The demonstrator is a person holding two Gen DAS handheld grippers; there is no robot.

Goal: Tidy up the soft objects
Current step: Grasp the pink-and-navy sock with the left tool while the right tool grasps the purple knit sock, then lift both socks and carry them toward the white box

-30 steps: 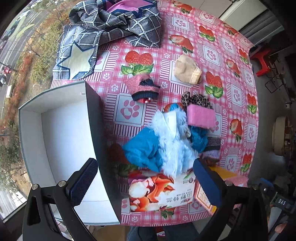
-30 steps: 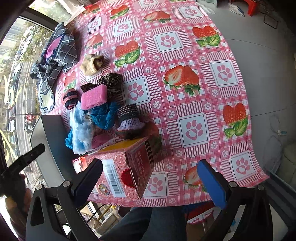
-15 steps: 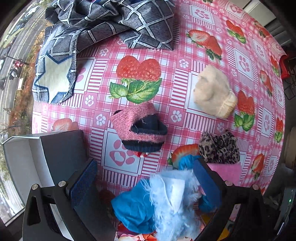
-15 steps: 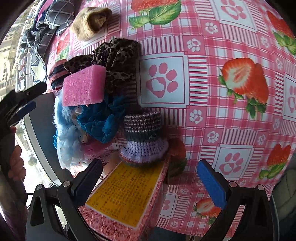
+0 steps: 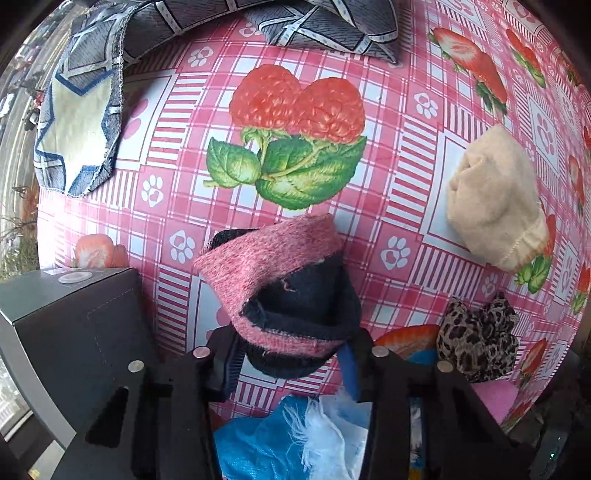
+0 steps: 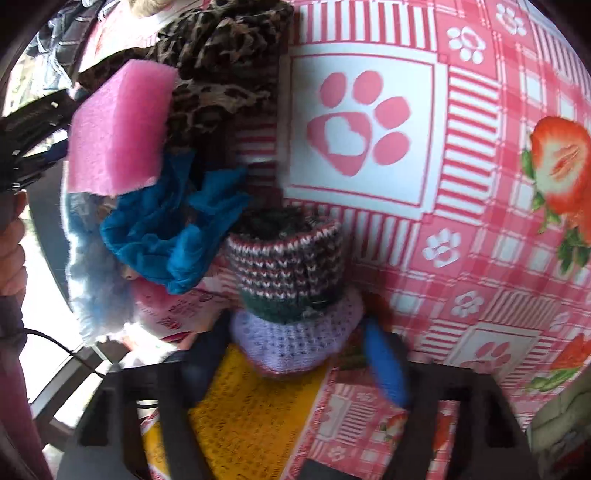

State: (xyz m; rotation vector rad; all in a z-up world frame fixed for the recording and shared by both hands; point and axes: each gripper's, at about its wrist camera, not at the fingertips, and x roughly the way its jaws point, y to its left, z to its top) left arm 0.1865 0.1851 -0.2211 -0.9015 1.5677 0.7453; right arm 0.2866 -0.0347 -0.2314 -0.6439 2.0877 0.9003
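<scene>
In the left wrist view, a rolled pink and navy sock [image 5: 280,280] lies on the strawberry tablecloth [image 5: 295,147]. My left gripper [image 5: 290,363] points straight down over it. Its jaws are closing, and both pads touch the sock's near end. In the right wrist view, a small knitted hat [image 6: 288,280] with a lilac brim stands by a tissue box [image 6: 251,413]. The jaws of my right gripper [image 6: 295,354] are closing, with blurred fingers against both sides of the brim.
A grey box [image 5: 74,325] stands left of the sock. A beige sock [image 5: 495,199], leopard fabric [image 5: 476,339], a pink sponge [image 6: 118,129], blue cloth [image 6: 173,236] and pale blue fluff [image 5: 325,424] lie close by. Checked grey cloth [image 5: 314,22] covers the far edge.
Both grippers have dropped close to the table and their jaws have narrowed from wide open. The left now straddles the pink sock, the right the knitted hat.
</scene>
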